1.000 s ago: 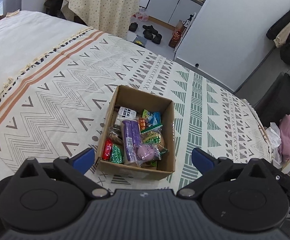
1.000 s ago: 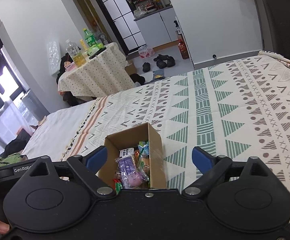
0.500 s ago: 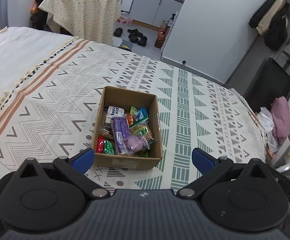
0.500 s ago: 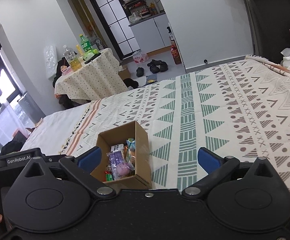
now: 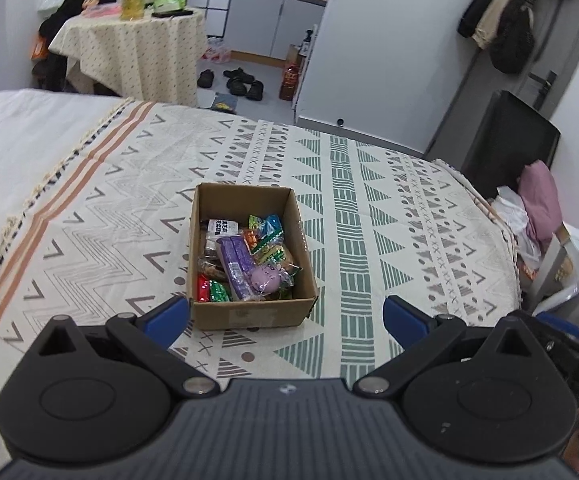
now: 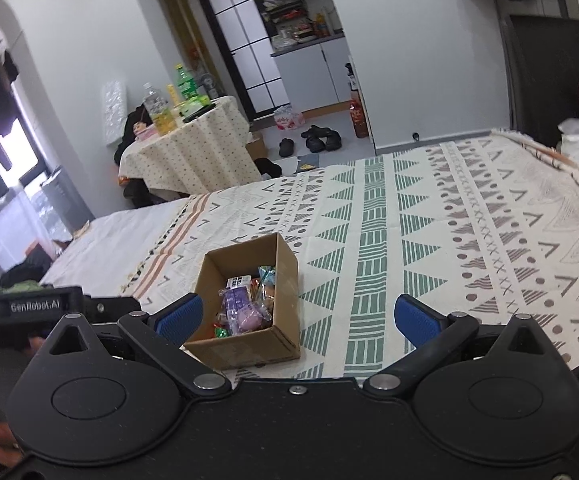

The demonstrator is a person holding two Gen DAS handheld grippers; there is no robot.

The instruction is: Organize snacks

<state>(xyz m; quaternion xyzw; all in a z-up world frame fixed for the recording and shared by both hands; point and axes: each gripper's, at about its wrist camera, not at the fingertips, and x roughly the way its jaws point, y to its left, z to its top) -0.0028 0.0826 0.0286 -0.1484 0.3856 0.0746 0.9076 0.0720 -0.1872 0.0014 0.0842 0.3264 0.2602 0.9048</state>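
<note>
An open cardboard box (image 5: 249,316) sits on the patterned bedspread (image 5: 369,208), filled with several wrapped snacks, among them a purple pack (image 5: 236,260), a round lilac pack (image 5: 267,278) and green packs (image 5: 219,292). The box also shows in the right wrist view (image 6: 249,344). My left gripper (image 5: 285,314) is open and empty, held back from the box's near side. My right gripper (image 6: 297,316) is open and empty, also back from the box, which lies toward its left finger.
A round table (image 5: 133,48) with bottles stands beyond the bed's far left. Shoes (image 5: 245,84) lie on the floor. A black chair (image 5: 509,136) and pink clothes (image 5: 539,204) stand at the bed's right edge. The other gripper's body (image 6: 29,306) is at the left.
Both grippers have drawn back and up from the box, so it looks smaller and farther. Both stay open and empty. The box has not moved.
</note>
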